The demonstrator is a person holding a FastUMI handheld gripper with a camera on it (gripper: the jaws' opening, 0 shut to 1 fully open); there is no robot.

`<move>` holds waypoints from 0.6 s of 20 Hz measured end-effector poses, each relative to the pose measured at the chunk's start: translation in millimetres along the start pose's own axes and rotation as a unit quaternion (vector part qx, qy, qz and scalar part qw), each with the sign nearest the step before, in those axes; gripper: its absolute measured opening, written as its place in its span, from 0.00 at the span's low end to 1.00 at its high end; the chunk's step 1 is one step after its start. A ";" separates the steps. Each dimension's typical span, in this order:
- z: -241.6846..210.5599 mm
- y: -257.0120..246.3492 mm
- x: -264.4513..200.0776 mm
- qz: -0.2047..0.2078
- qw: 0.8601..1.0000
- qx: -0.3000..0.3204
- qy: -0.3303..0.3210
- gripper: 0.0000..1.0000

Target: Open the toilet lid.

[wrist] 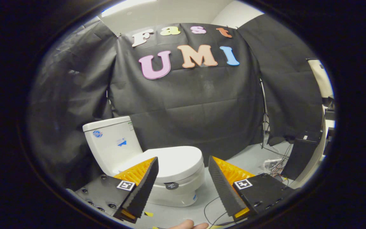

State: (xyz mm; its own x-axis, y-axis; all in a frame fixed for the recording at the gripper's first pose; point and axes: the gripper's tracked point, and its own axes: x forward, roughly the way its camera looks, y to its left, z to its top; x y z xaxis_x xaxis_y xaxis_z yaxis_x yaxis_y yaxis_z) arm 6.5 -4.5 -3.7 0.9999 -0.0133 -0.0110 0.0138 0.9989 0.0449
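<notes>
We see our hand-held gripper point(183, 178) spread wide, holding nothing; just ahead, partly between its fingers, the toilet point(157, 168) sits, lid point(176, 160) down.

The tool point(183, 184) sits low in the frame, fingers point(145, 187) spread wide, gripping nothing; a fingertip point(189, 225) shows at the bottom edge.

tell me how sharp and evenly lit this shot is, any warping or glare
Gripper view: strong fisheye bending, the booth cloth bows outward; light is soft and even from a ceiling strip, with no harsh glare on the closed toilet lid; the toilet is sharp, and the open gripper just short of it also looks crisp.
</notes>
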 end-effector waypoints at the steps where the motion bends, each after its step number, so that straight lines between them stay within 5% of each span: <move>1: -4.8 0.9 2.2 0.004 1.000 0.009 0.004 0.97; 12: -97.6 8.8 54.1 0.040 0.977 0.199 0.072 0.97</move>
State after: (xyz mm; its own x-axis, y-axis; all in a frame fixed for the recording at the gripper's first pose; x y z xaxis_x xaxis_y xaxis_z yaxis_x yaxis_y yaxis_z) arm 59.7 7.9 -101.5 0.9865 0.0986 -0.1310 -0.0320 0.8995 0.4357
